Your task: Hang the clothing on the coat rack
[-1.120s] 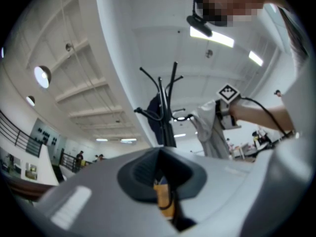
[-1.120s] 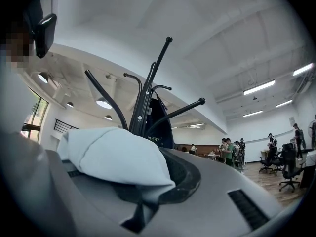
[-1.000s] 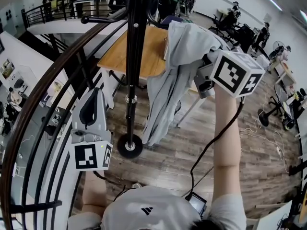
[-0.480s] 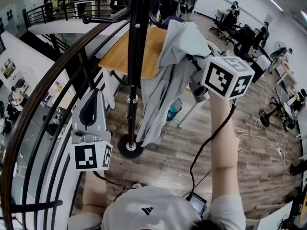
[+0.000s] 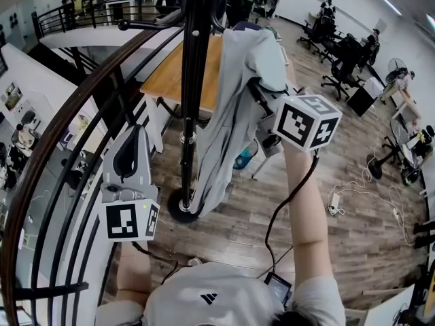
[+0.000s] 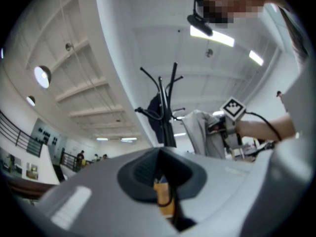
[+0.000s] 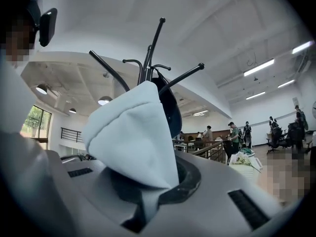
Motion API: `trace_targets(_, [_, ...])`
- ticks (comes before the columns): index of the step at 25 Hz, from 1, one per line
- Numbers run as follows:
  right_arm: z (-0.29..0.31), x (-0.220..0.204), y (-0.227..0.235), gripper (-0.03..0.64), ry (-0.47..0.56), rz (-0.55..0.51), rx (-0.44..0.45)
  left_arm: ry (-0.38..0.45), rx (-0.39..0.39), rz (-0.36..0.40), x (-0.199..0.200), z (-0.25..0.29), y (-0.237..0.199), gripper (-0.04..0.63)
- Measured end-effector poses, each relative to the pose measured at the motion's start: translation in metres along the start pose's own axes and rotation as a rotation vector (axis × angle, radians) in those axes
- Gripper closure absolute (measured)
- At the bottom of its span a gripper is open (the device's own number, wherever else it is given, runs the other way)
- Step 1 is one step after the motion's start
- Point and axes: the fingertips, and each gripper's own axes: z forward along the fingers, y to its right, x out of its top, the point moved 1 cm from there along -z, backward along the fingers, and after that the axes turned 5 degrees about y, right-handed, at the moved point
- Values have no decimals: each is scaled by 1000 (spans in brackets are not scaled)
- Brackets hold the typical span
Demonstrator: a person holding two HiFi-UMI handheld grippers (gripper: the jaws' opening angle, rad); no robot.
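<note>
The black coat rack (image 5: 189,80) stands on its round base on the wood floor, just beyond a curved railing. A light grey garment (image 5: 228,121) hangs in long folds right beside the pole, its top bunched near the upper hooks. My right gripper (image 5: 262,99) is raised and shut on that garment; in the right gripper view the pale fabric (image 7: 133,137) bulges from the jaws just below the rack's hooks (image 7: 148,65). My left gripper (image 5: 134,136) is held low at the left, shut with nothing in it, pointing up at the rack (image 6: 165,112).
A dark garment (image 7: 170,107) hangs on the rack. The dark curved railing (image 5: 61,155) runs close on the left. A wooden table (image 5: 180,73) stands behind the pole, with office chairs (image 5: 340,49) and people farther off. A cable (image 5: 346,195) lies on the floor.
My right gripper has carried the grey garment left, up against the rack's pole and hooks. The left gripper has stayed where it was.
</note>
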Motion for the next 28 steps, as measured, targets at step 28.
trace_targets(28, [-82,-44,-8,527,13,29,-37,-9,20,35,27,-29,52,588])
